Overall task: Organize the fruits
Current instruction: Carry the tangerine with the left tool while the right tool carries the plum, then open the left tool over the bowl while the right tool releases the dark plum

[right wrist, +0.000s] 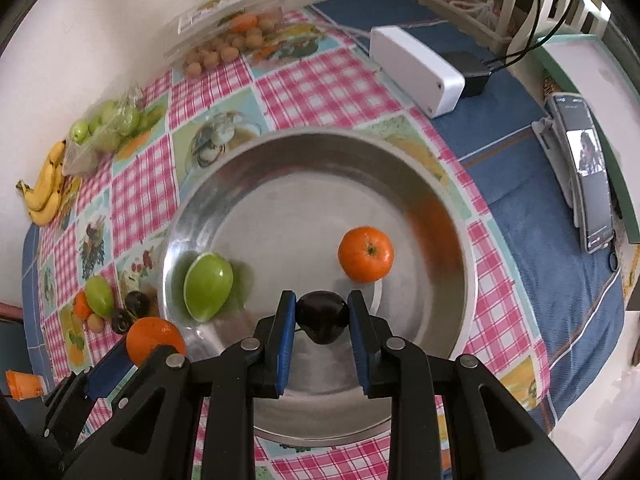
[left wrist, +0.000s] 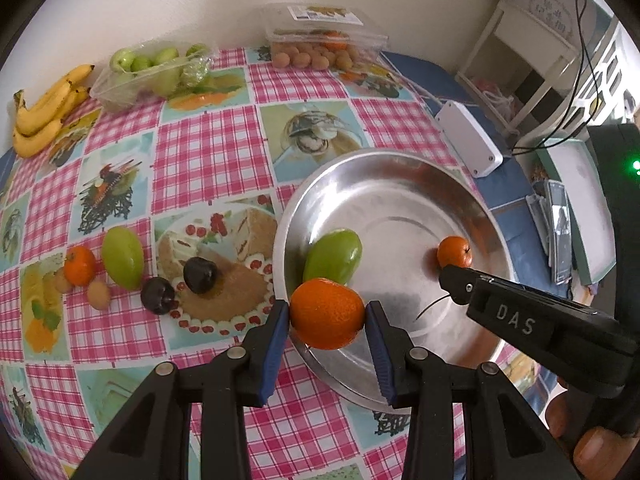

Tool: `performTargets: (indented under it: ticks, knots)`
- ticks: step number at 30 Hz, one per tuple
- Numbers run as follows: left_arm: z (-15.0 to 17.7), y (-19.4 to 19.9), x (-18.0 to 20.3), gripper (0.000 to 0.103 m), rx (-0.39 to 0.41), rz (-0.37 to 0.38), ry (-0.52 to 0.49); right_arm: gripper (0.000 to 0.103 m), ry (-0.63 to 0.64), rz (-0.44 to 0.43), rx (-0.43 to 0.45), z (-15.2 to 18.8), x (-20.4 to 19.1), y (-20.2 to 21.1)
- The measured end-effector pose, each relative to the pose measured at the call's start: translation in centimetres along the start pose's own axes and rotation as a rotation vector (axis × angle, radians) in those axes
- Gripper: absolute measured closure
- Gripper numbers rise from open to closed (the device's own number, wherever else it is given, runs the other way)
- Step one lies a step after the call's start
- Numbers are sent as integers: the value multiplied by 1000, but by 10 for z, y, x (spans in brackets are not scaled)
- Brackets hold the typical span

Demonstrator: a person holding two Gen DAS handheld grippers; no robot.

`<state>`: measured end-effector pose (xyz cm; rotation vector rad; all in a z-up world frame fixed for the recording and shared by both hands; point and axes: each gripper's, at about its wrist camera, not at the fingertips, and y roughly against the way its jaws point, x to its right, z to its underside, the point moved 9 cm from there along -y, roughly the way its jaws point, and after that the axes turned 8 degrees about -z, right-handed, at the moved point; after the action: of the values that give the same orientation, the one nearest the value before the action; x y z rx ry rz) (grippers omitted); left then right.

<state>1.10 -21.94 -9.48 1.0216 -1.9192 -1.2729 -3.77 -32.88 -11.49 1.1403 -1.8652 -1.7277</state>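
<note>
Left wrist view shows the left gripper [left wrist: 327, 314] closed on a round orange mandarin [left wrist: 326, 312], its blue pads pressing both sides, right above the near rim of the wide shiny metal bowl [left wrist: 400, 184]. If the jaws let go here, the fruit may hit the rim and roll out onto the checked pink worktop [left wrist: 200, 152] — it should go further over the bowl first. The right gripper [right wrist: 322, 316] is closed on a small dark plum [right wrist: 322, 316] above the bowl's floor; this fruit is smooth and round, so it may roll when dropped.

Already in the bowl lie a green oval mango [right wrist: 208, 286] and a second small orange mandarin [right wrist: 366, 254]. A falling fruit could knock them. Both grippers are near each other over the bowl, so they may collide.

Waiting on the worktop — another green mango [left wrist: 122, 256], two dark plums [left wrist: 200, 274], one more small mandarin [left wrist: 80, 266]. Yellow bananas [left wrist: 48, 108] and two clear plastic boxes [left wrist: 324, 38] stand well apart.
</note>
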Motion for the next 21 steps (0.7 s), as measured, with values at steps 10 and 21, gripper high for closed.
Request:
performTargets:
  ticks: [10, 21]
  knots:
    - [5, -13, 8, 61, -36, -22, -36, 75, -5, 14, -66, 12, 3, -26]
    - [9, -22, 11, 61, -51, -37, -55, 75, -11, 19, -82, 15, 5, -28]
